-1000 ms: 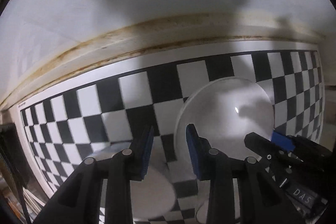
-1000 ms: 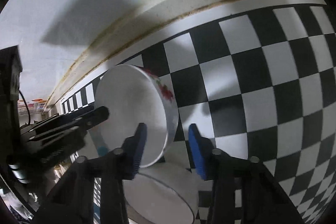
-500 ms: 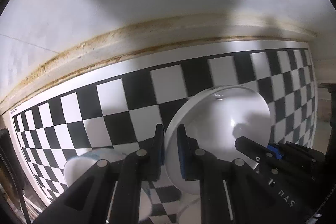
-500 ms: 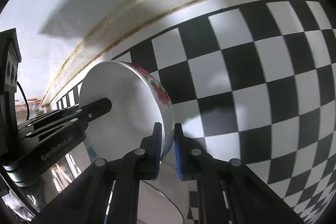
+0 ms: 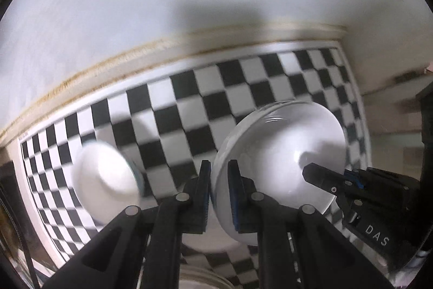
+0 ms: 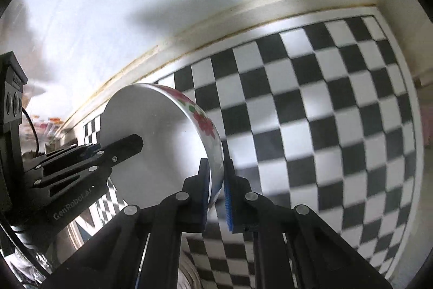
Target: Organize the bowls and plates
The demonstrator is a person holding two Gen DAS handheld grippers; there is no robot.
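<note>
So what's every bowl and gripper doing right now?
Flowered bowl: tipped on its side, off the checkered mat, rim pinched by both grippers.
Left gripper: shut on the flowered bowl's rim.
Right gripper: shut on the opposite rim.
Small white bowl: upside down on the mat, blurred.
Dish at the bottom edge: mostly hidden.

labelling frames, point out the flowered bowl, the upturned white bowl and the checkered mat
flowered bowl (image 6: 205,123), right wrist view, on its floral outer wall
upturned white bowl (image 5: 105,175), left wrist view, on its base
checkered mat (image 6: 324,126), right wrist view, on a bare square
</note>
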